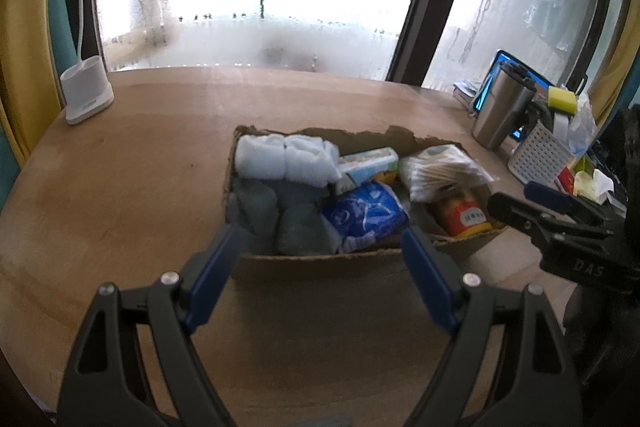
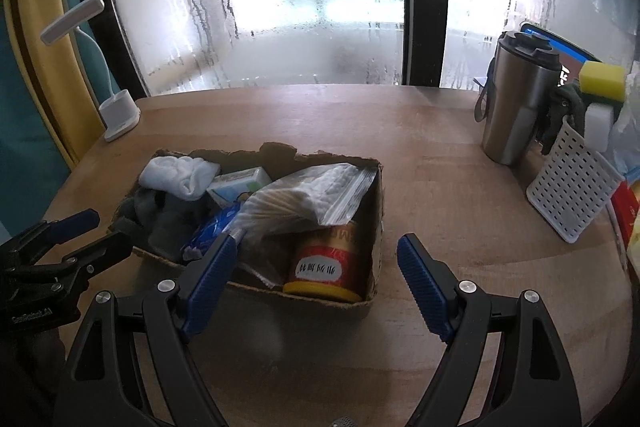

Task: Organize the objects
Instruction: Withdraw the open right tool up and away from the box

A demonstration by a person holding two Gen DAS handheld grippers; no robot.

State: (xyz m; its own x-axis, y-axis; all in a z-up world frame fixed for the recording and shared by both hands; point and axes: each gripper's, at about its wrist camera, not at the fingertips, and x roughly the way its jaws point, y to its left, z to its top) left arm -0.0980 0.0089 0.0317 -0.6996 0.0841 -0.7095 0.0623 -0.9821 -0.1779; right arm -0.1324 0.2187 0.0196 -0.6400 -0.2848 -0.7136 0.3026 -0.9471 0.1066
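Observation:
A torn cardboard box (image 1: 320, 261) (image 2: 372, 227) sits mid-table. It holds white rolled socks (image 1: 284, 159) (image 2: 180, 173), grey socks (image 1: 276, 215) (image 2: 160, 215), a blue packet (image 1: 364, 215) (image 2: 212, 231), a small carton (image 1: 368, 161) (image 2: 240, 183), a zip bag of cotton swabs (image 1: 440, 165) (image 2: 304, 199) and a red-and-yellow can (image 1: 464, 215) (image 2: 324, 267). My left gripper (image 1: 320, 239) (image 2: 80, 227) is open and empty just before the box. My right gripper (image 2: 316, 251) (image 1: 516, 199) is open and empty at the box's right front corner.
A white desk lamp (image 1: 86, 95) (image 2: 118, 115) stands at the back left. At the right are a steel tumbler (image 1: 500, 107) (image 2: 516, 99), a tablet (image 1: 516, 71), and a white perforated basket (image 1: 540, 155) (image 2: 572, 187) with sponges (image 2: 602, 77). A fogged window lies behind.

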